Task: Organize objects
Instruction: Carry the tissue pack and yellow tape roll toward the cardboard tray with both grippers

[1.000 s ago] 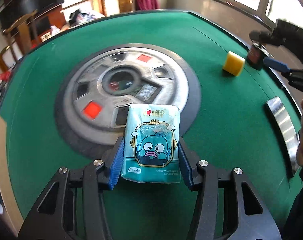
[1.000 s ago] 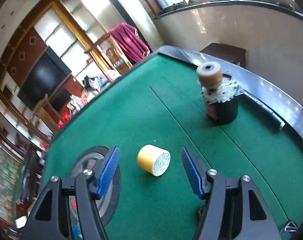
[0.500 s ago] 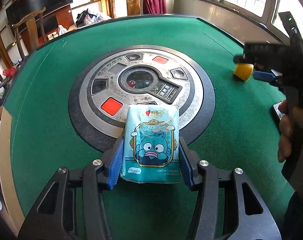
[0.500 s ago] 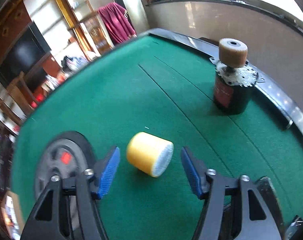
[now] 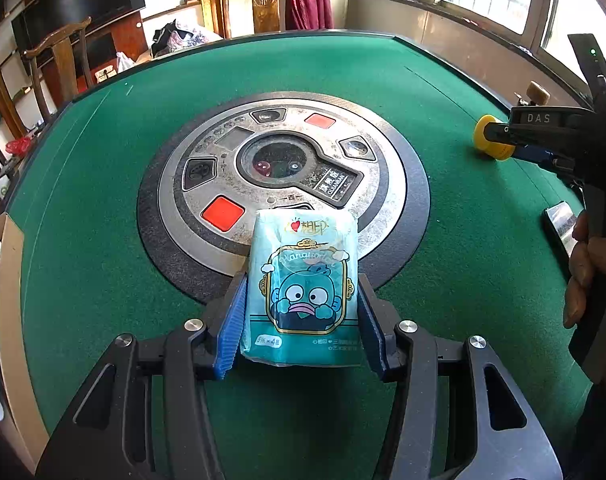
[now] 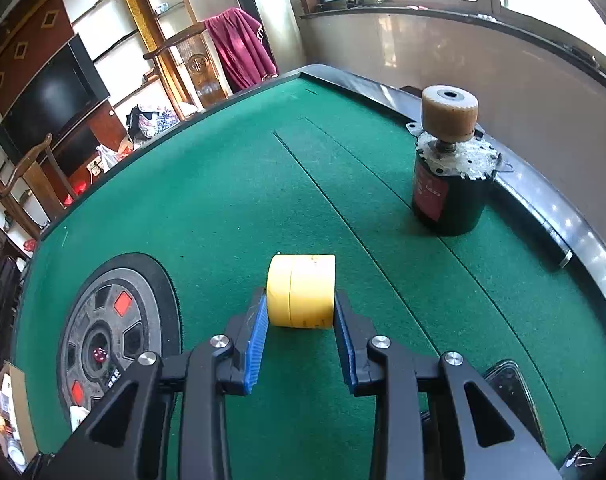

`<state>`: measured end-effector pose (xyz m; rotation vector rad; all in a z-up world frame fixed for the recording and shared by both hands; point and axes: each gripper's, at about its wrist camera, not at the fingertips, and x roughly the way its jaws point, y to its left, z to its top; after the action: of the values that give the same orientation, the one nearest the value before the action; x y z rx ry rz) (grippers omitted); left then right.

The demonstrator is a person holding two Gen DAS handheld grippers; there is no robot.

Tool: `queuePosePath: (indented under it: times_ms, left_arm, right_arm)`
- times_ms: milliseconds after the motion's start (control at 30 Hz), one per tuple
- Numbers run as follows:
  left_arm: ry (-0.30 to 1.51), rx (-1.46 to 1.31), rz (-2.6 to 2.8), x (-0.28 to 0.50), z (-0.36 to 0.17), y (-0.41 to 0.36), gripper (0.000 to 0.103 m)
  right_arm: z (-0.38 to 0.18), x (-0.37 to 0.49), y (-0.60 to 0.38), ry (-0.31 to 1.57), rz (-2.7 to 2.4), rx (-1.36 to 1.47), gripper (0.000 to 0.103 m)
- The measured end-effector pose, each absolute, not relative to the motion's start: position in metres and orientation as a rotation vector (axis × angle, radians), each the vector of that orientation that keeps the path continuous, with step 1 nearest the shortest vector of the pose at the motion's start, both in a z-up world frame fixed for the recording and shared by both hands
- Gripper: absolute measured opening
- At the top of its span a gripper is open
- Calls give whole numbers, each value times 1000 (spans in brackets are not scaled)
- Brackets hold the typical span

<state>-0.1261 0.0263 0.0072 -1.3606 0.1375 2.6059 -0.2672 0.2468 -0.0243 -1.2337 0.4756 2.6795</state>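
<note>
The left gripper [image 5: 301,316] is clamped on a tissue pack [image 5: 305,288], its blue pads pressed against both long sides. The pack is soft, pale teal plastic printed with a wide-eyed blue cartoon fish in a gold frame and a red heart by the brand characters at the top; it sits over the near edge of the round metal control panel [image 5: 283,168] at the middle of the green felt table [image 5: 103,240].

The right gripper [image 6: 301,312] has just been closing its jaws, and its blue pads now touch both flat ends of a yellow roll [image 6: 301,290], which lies on its side on the felt (a seam runs around its middle).

Only the right wrist view shows the black motor [image 6: 449,192] standing upright near the table's rim, with a tan wheel [image 6: 449,114] on its shaft and a red label on its side. Only the left wrist view shows the person's hand [image 5: 587,264] wrapped round the right tool's handle, and the whole panel with its red squares.

From the left wrist view the roll is half covered by the right tool, and the motor is reduced to a tan sliver behind it. The small print at the pack's lower edge is too small to read. A dark shiny object at the lower right of the right wrist view is cut off by the gripper's arm.
</note>
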Motion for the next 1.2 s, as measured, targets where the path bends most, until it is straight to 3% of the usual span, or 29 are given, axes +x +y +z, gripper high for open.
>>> queuePosePath:
  times_ms: [233, 400, 733, 1200]
  left_arm:
    - [136, -1344, 2626, -125, 7, 28, 52]
    - [88, -1343, 2633, -124, 8, 23, 46]
    - [-37, -1313, 2699, -112, 23, -9, 45]
    - [-188, -1318, 2769, -70, 28, -51, 45]
  right_arm:
    - [-27, -271, 241, 381, 2677, -1208, 33]
    - [-20, -262, 243, 454, 2720, -1214, 31]
    - [-2, -231, 185, 541, 3021, -1299, 31]
    - [-12, -209, 122, 420, 3167, -1498, 31]
